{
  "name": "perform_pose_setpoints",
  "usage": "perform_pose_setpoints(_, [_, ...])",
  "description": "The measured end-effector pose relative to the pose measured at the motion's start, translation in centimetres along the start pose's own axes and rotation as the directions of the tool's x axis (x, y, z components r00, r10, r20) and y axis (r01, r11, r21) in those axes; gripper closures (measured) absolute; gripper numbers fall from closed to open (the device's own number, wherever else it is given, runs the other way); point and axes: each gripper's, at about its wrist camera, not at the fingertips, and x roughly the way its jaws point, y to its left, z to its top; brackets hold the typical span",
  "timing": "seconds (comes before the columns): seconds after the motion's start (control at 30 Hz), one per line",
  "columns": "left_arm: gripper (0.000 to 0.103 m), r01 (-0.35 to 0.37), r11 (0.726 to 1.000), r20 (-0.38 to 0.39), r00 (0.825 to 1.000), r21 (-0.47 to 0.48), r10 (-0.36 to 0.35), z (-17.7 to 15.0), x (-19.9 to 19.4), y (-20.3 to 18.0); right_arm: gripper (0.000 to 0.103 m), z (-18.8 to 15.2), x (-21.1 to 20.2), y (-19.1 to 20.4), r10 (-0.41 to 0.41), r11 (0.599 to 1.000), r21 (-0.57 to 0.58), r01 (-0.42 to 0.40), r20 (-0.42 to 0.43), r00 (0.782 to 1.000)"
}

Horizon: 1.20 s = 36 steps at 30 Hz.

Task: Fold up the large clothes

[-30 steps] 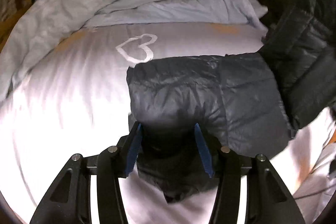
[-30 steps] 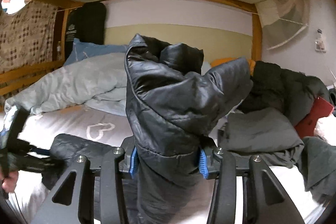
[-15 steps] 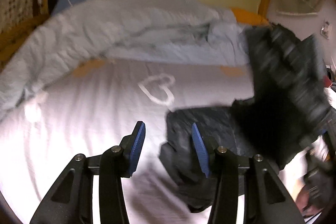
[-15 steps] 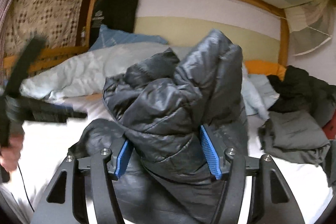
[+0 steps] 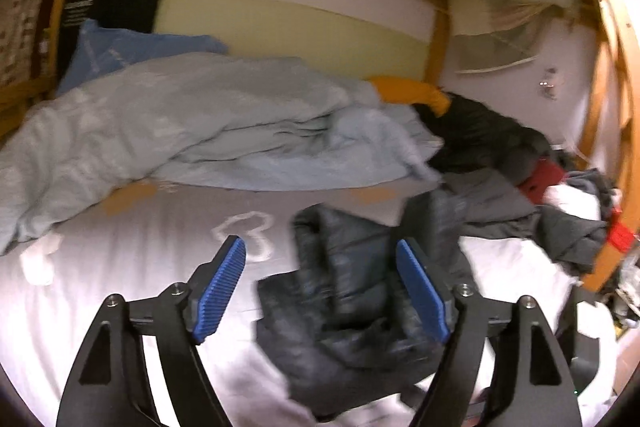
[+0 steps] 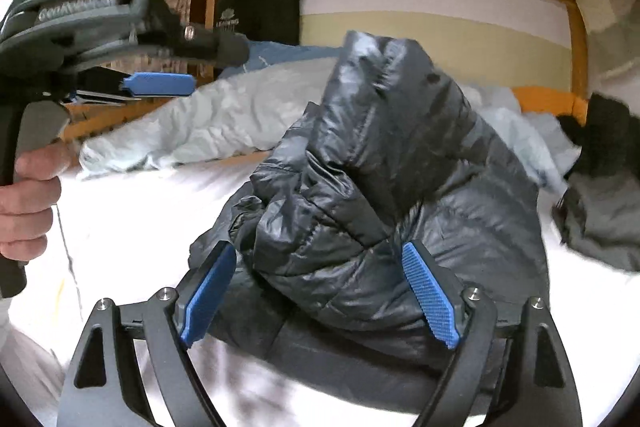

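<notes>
Black puffer jacket (image 5: 360, 291) lies bunched on the white bedsheet (image 5: 120, 267), at 6 o'clock in the left wrist view, w/ the heart print at 10 o'clock of it. Left gripper (image 5: 320, 291) has just been opening: jaws wide, nothing gripped, jacket below and beyond. Right gripper (image 6: 316, 291) has also just been opening: a raised jacket fold stands between the pads, apparently not pinched. Judged progress: one fold laid over, bundle not yet flat or neat; smoothing and a further fold left. Grey clothes pile (image 5: 568, 227) at 3 o'clock untouched.
</notes>
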Motion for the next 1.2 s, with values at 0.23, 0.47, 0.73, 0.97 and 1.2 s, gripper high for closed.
perform_pose_setpoints(0.23, [0.026, 0.172, 0.977, -0.066, 0.981, -0.127, -0.182, 1.6, 3.0, -1.1, 0.016, -1.8, 0.4, -1.4, 0.085, 0.986, 0.145, -0.083, -0.009, 0.996])
perform_pose_setpoints(0.47, [0.024, 0.2, 0.98, -0.127, 0.972, 0.004, -0.198, 1.7, 3.3, -5.8, 0.016, -1.9, -0.8, -3.1, 0.159, 0.961, 0.229, -0.155, 0.002, 0.987])
perform_pose_setpoints(0.73, [0.025, -0.021, 1.0, -0.215, 0.976, 0.009, 0.022, 0.0, 7.5, -4.9, 0.016, -2.2, -2.1, -4.8, 0.164, 0.963, 0.219, -0.16, -0.004, 0.986])
perform_pose_setpoints(0.97, [0.08, -0.04, 0.997, -0.219, 0.976, -0.072, 0.023, -1.4, 7.7, -2.7, 0.016, -1.4, -4.2, -7.1, 0.032, 0.976, 0.213, -0.046, 0.067, 0.997])
perform_pose_setpoints(1.2, [0.083, -0.131, 0.988, -0.289, 0.952, -0.077, 0.104, -4.2, 8.0, -0.5, 0.016, 2.9, -2.4, -9.0, -0.126, 0.986, 0.118, 0.122, 0.029, 0.992])
